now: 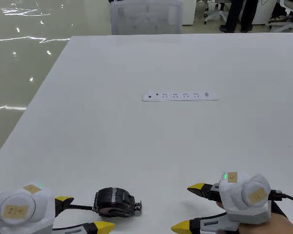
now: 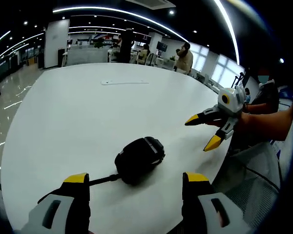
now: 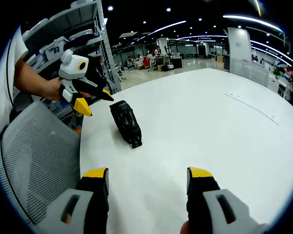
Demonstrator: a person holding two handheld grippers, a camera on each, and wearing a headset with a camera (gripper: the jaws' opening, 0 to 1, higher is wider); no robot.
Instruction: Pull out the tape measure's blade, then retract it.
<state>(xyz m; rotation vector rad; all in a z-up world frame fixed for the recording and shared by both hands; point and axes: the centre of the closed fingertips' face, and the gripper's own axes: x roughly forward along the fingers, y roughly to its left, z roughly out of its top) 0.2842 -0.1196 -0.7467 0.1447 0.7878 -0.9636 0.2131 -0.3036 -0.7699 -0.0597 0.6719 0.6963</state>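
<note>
A black tape measure (image 1: 115,202) lies on the white table (image 1: 151,141) near its front edge, its blade tip facing right. My left gripper (image 1: 85,213) is open just left of it, its yellow-tipped jaws either side of the case's cord. In the left gripper view the tape measure (image 2: 139,158) sits a short way ahead of the open left gripper (image 2: 136,181). My right gripper (image 1: 189,207) is open to the right of the case, apart from it. In the right gripper view the tape measure (image 3: 126,122) lies well ahead of the open right gripper (image 3: 147,175).
A white power strip (image 1: 180,95) lies mid-table, far from the grippers. A grey mesh chair (image 3: 34,165) stands by the table's near edge. Another chair (image 1: 145,17) stands at the far edge. People are in the background.
</note>
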